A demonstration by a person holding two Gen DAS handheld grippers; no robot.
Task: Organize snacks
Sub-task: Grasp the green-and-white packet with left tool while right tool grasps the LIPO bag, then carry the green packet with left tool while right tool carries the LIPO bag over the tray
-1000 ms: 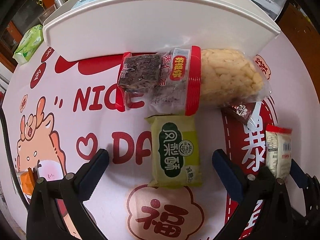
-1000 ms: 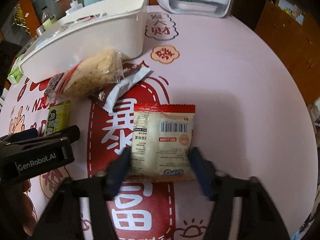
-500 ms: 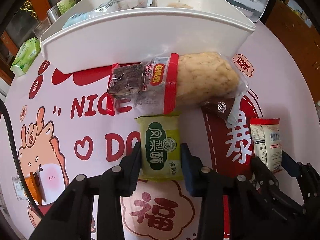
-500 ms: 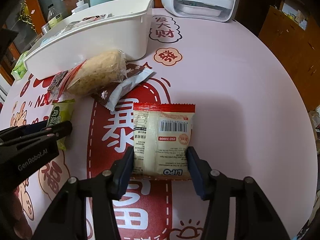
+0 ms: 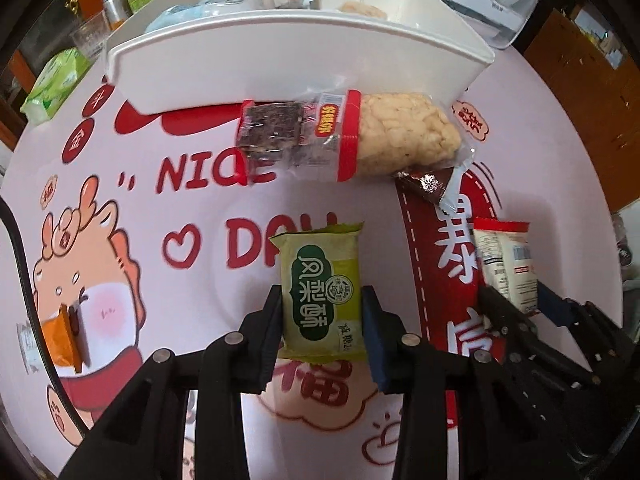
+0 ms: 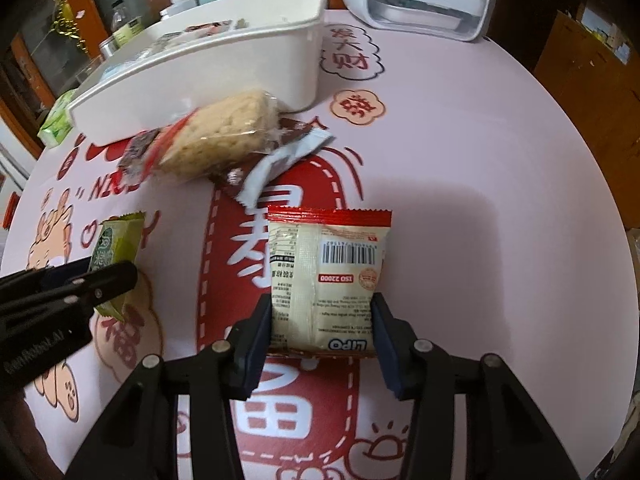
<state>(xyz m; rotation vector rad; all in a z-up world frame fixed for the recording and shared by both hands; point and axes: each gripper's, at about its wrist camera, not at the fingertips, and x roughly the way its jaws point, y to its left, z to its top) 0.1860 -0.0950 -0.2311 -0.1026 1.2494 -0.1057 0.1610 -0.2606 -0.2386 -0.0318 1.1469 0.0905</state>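
Both tongs grip: left gripper [image 5: 322, 312] clamps the green foil pastry packet [image 5: 320, 292] at frame centre; right gripper [image 6: 322, 328] pinches the red-edged cream biscuit packet [image 6: 326, 280]. Lift clear of the white plastic bin's [image 5: 280, 64] rim, upper frame, before releasing.

Green snack packet [image 5: 320, 294] between hand-held gripper [image 5: 322, 326] pads

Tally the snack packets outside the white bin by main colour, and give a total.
Green: 1
Cream with red trim: 1
Clear with red bands: 1
Brown: 1
Total: 4
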